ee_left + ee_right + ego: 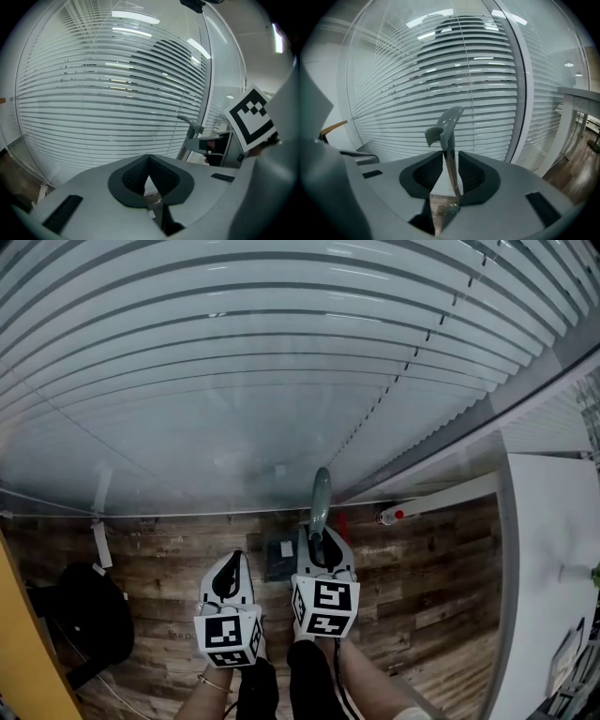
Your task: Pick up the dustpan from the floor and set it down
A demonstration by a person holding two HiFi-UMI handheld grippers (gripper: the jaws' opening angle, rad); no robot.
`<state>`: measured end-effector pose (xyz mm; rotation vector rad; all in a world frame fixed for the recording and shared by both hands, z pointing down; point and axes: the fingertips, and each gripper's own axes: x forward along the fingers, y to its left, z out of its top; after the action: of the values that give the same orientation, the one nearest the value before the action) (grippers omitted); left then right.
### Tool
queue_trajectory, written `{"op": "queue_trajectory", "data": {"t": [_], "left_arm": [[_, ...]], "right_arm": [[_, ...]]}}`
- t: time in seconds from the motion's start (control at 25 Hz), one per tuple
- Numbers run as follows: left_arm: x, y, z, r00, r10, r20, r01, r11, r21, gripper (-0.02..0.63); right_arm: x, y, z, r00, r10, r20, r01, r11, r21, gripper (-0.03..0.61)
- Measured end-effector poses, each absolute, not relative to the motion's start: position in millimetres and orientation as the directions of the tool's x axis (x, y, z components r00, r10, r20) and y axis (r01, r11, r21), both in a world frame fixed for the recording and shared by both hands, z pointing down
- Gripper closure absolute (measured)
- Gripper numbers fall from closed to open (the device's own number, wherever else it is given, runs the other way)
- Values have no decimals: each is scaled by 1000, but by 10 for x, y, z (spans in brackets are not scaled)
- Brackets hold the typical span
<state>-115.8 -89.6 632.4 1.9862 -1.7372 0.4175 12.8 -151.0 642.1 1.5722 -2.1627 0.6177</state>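
Grey dustpan handle [446, 126] is clamped in your right tool [450, 158]; your left tool [149, 161] is closed, empty. Next, lower it gently to the floor [422, 596].

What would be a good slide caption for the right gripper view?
Right tool shut on the grey dustpan handle, window blinds behind.

Two white hand-held grippers [232, 563] [319, 538], black-marked cubes [228, 638]
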Motion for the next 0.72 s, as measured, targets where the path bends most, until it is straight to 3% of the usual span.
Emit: {"op": "queue_trajectory", "data": {"t": [0.72], "left_arm": [[-1126,-842,6227,160,-845,511,-984,-99,146,609]], "right_arm": [[224,-1168,6496,-307,-733,606,-946,307,-107,449]]}}
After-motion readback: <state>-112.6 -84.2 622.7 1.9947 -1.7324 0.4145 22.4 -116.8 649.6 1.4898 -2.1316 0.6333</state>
